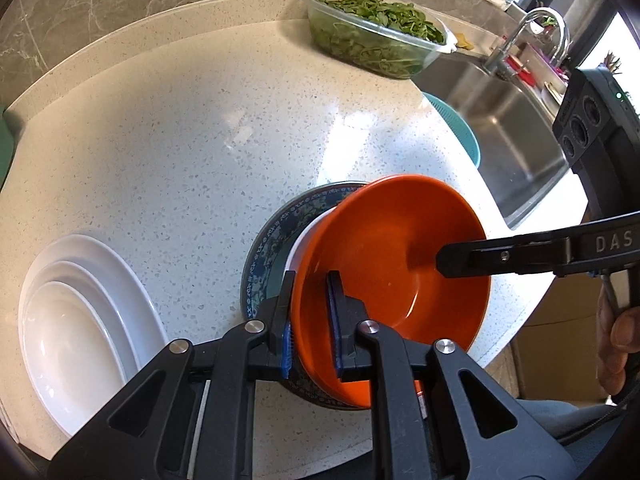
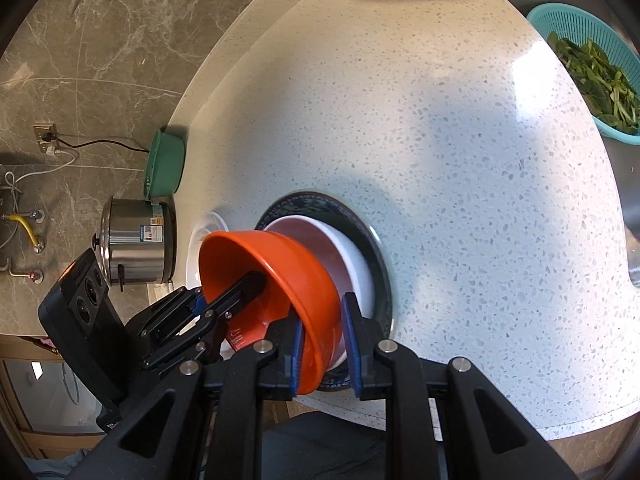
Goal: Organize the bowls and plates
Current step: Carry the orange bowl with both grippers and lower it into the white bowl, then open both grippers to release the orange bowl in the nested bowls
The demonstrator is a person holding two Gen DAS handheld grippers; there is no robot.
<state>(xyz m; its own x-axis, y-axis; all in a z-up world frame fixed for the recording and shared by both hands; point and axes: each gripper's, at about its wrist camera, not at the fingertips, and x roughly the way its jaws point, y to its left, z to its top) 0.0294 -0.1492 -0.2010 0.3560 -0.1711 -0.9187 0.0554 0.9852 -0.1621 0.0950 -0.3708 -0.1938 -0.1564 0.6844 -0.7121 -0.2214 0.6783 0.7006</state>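
An orange bowl [image 1: 392, 256] is tilted over a white bowl [image 2: 352, 264] that sits on a blue patterned plate [image 1: 276, 236]. My left gripper [image 1: 310, 312] is shut on the orange bowl's near rim. My right gripper [image 2: 320, 340] is shut on the bowl's opposite rim [image 2: 308, 312]; one of its fingers [image 1: 480, 258] reaches inside the bowl in the left wrist view. A stack of white oval plates [image 1: 76, 320] lies to the left on the counter.
A clear container of greens [image 1: 376, 28] stands at the back. A teal colander [image 2: 592, 64] with greens sits by the steel sink [image 1: 500, 128]. A steel pot [image 2: 136, 240] and green basin [image 2: 166, 164] are at the counter's left end.
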